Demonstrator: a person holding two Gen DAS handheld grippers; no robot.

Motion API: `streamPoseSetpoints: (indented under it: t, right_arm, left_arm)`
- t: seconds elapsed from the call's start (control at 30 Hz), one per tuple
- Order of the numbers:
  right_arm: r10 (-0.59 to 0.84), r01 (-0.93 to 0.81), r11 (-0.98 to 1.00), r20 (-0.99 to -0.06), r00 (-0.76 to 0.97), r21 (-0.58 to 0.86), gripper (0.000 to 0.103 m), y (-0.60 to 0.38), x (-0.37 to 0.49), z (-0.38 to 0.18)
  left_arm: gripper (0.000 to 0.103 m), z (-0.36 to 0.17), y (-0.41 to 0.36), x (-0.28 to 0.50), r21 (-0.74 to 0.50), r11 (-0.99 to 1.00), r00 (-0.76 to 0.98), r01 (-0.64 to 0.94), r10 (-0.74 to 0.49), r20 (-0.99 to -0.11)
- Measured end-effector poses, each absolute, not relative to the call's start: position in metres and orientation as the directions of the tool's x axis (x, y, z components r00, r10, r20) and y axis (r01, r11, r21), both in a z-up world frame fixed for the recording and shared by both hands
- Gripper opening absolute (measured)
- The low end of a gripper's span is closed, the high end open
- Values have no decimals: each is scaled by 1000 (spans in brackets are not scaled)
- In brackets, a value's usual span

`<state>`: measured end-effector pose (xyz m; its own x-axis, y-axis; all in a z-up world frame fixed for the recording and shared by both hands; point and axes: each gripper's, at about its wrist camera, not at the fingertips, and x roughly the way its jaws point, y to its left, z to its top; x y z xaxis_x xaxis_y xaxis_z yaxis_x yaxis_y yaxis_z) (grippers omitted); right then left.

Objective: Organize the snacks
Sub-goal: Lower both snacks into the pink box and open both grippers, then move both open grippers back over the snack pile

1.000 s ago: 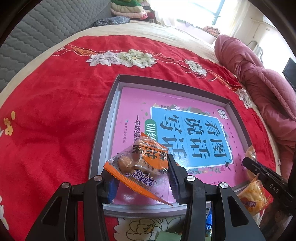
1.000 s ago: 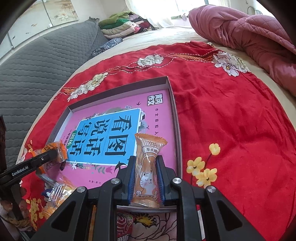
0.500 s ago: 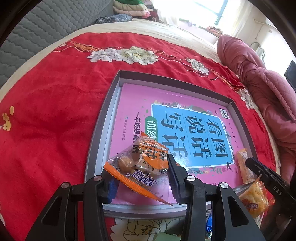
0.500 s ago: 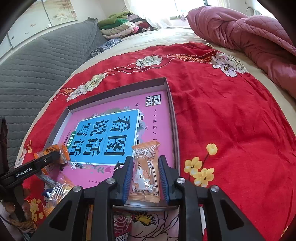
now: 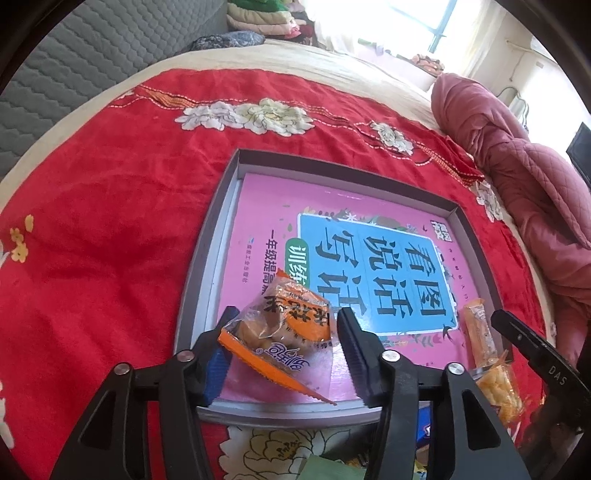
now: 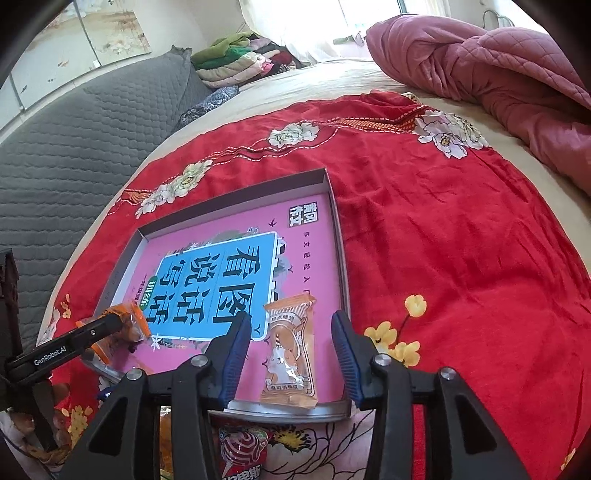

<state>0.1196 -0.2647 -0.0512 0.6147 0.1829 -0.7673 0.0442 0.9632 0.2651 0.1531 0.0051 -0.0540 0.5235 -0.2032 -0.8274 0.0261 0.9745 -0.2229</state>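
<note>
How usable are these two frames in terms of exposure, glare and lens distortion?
Left wrist view: the window is blown out white, the fisheye bends the grey tray, and the orange snack packet is sharp with small glints on its film. Right wrist view: the same overexposure at the top, black vignette in the corners, and the cat-print snack bar and pink book are evenly lit and readable.
</note>
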Motion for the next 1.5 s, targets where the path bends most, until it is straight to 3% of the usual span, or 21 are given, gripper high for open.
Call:
streamPoseSetpoints:
  t: [0.27,0.9,1.37,1.5]
  right_arm:
    - [189,40,961,-754,629,274,45,-268,118,-44]
    - [201,60,947,-728,656,315,49,-281,117,-33]
    - [248,-6,941,-679,691,337,50,-277,97,-11]
    - [262,-23,936,-653,710,351,55,-279,81,-2]
  left_arm:
    - [64,-37,12,150,-235,972,545,29,-212,-811]
    - [64,-22,40,129,-201,980,562,3,-168,-810]
    - [69,3,32,101,-224,973,550,63,-221,-806]
    - [69,5,29,91,-223,971,541,86,-233,-808]
